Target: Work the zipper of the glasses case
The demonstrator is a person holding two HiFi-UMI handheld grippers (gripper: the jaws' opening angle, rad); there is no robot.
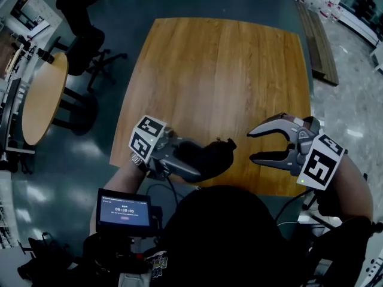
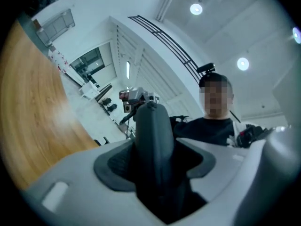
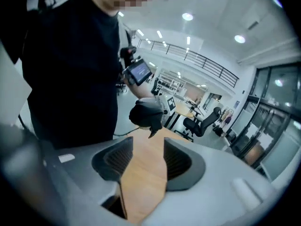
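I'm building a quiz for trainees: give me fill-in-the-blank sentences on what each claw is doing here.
The left claw is ___ on the glasses case.
The right claw is ___, with nothing between its jaws.
The table is made of ___.
Missing words: shut; open; wood.

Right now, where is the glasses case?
Head view, lower centre: the glasses case is clamped in the left hand-held gripper over the wooden table, near its front edge, with the open right hand-held gripper to its right.
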